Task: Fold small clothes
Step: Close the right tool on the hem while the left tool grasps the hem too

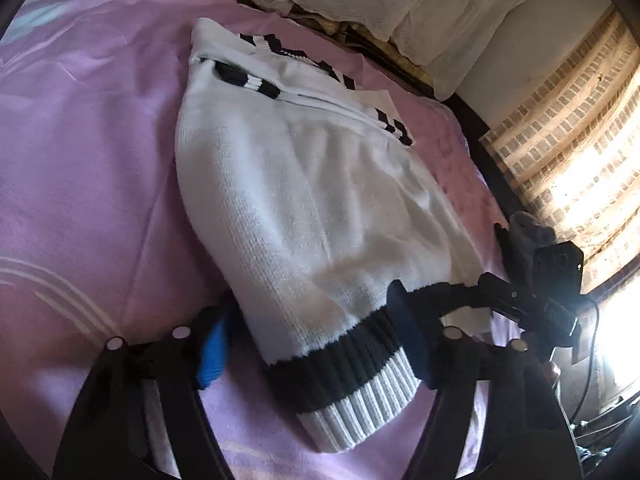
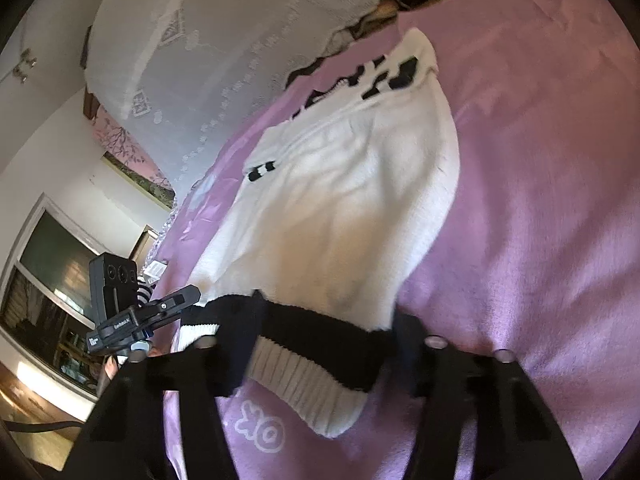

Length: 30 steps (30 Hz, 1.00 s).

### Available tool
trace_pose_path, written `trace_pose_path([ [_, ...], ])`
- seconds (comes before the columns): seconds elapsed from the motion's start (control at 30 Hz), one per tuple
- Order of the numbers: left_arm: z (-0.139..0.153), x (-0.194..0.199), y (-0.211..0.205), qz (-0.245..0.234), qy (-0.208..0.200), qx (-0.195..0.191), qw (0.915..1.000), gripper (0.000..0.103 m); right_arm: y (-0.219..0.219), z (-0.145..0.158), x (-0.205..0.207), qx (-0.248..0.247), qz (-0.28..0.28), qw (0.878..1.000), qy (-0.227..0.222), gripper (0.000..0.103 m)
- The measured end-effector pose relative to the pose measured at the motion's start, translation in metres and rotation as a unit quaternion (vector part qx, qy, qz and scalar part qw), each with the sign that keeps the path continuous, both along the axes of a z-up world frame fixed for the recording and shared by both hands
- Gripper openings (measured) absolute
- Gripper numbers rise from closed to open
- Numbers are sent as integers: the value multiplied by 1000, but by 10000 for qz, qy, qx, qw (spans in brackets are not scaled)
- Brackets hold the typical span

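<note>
A white knit sweater lies flat on a pink blanket, its ribbed hem banded black and white and bunched between both pairs of tongs. The left tongs straddle one hem corner, blue pad at one side, dark pad at the other; whether they pinch is hard to tell. The right tongs straddle the other corner, blurred, grip also unclear. Black blocky marks cross the sweater's far end, partly folded under. Beyond lies crumpled white lace cloth.
</note>
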<state>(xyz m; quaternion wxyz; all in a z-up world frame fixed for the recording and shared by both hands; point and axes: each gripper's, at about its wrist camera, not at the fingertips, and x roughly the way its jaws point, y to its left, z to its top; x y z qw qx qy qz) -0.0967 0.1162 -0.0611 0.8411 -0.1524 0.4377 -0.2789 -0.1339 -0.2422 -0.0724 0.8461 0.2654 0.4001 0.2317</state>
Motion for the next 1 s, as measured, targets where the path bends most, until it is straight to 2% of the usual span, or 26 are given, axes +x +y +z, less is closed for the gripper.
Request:
trace_pose_path([
  [0.13,1,-4,-8,-162,-64,104,9998,51,8,-1,-6,-10,161,9998,77,52],
  [0.27,-1,-4,-13,-237,-40,259,9994,52,18,-1,-8,-218,211,9995,81,52],
  [0.33,-3,0,-11,-222,31,168,9996,55,10,-4,-5,78,90,9998,129,51],
  [0.37,-4,2,-10,-237,70,66,9997,57,5,-6,-2,257,28,9995,166,48],
  [0.43,-4,1,-7,-238,97,-19,9997,56,-3,-11,0,416,-167,9986,267,33],
  [0.5,-3,-3,-7,-217,36,27,9998,51,-8,-14,-1,492,-267,9979,338,14],
  [0.53,-3,-5,-8,-202,-2,43,9998,40,-10,-14,-1,545,-313,9975,331,13],
  [0.6,-2,-7,-8,-281,-12,-53,9996,26,-9,-11,-3,465,-311,9982,235,12],
  [0.63,-1,-7,-8,-258,-41,-56,9996,24,-7,-9,-4,400,-305,9985,196,12],
  [0.83,20,-11,-7,-240,-429,-72,9988,22,-7,8,-7,289,-311,9991,-78,12],
  [1.0,41,5,-13,-283,-634,34,9976,22,-8,29,4,280,-186,9991,-264,11],
])
